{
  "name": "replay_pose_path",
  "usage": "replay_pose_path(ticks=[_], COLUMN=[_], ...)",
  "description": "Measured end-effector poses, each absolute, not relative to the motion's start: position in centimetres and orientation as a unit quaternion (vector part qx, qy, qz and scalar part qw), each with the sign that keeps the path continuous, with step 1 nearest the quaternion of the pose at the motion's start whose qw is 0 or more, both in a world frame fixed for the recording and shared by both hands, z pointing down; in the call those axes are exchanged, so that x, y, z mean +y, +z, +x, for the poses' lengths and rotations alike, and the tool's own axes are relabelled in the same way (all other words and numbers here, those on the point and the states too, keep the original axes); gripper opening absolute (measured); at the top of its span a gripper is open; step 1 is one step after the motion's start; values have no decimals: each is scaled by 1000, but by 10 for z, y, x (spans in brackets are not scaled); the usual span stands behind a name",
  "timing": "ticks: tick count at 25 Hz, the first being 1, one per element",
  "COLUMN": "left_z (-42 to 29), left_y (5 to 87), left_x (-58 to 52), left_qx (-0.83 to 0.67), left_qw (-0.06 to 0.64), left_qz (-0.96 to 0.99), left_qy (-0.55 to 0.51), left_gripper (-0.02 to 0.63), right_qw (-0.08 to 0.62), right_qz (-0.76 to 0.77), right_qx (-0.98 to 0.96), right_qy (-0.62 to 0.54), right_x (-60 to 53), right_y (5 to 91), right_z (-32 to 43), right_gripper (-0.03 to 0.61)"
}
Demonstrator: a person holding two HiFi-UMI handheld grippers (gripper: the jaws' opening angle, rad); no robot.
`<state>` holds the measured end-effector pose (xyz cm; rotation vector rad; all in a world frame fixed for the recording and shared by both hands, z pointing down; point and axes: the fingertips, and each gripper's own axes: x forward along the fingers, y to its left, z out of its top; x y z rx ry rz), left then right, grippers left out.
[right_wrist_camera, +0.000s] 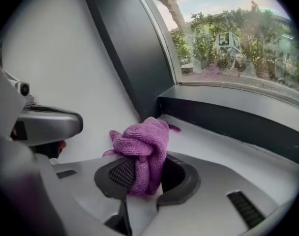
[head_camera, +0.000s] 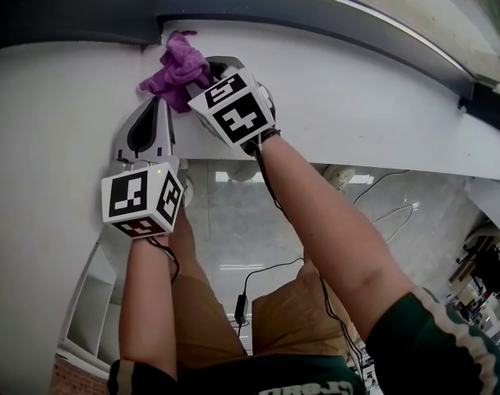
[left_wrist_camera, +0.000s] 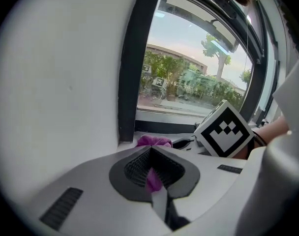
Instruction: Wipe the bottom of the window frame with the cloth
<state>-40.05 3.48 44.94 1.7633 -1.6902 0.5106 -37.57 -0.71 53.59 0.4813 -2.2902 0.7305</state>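
Note:
A bunched purple cloth (head_camera: 174, 68) lies on the white sill (head_camera: 365, 97), in the corner below the dark bottom rail of the window frame (head_camera: 316, 19). My right gripper (head_camera: 206, 74) is shut on the cloth (right_wrist_camera: 139, 149), which bulges out past its jaws toward the dark rail (right_wrist_camera: 228, 122). My left gripper (head_camera: 159, 101) sits just left of it on the sill, shut, with its tips near the cloth but apart from it. In the left gripper view the cloth (left_wrist_camera: 153, 141) shows beyond the closed jaw tips of the left gripper (left_wrist_camera: 149, 151), and a sliver of purple shows through the gap behind them.
The dark upright of the window frame (right_wrist_camera: 125, 48) and a white wall (left_wrist_camera: 56, 82) close off the corner on the left. The sill runs on to the right along the glass. Below its edge are the person's legs, a tiled floor and a black cable (head_camera: 258, 278).

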Motion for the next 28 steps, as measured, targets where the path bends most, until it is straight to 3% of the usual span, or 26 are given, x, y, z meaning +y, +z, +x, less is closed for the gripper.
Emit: replay_pose_path(ticks=[16, 28], left_z=[-394, -335], left_y=[444, 431], left_x=[16, -9], left_qx=[-635, -606], left_qw=[305, 288], left_qz=[682, 717], left_qy=[195, 191], left_gripper=[9, 9], right_qw=[333, 330], right_qz=[224, 261], right_qx=[-869, -853], right_qy=[289, 308], right_x=[-25, -31], right_y=[539, 541], right_z=[-353, -285], right_gripper=[118, 118])
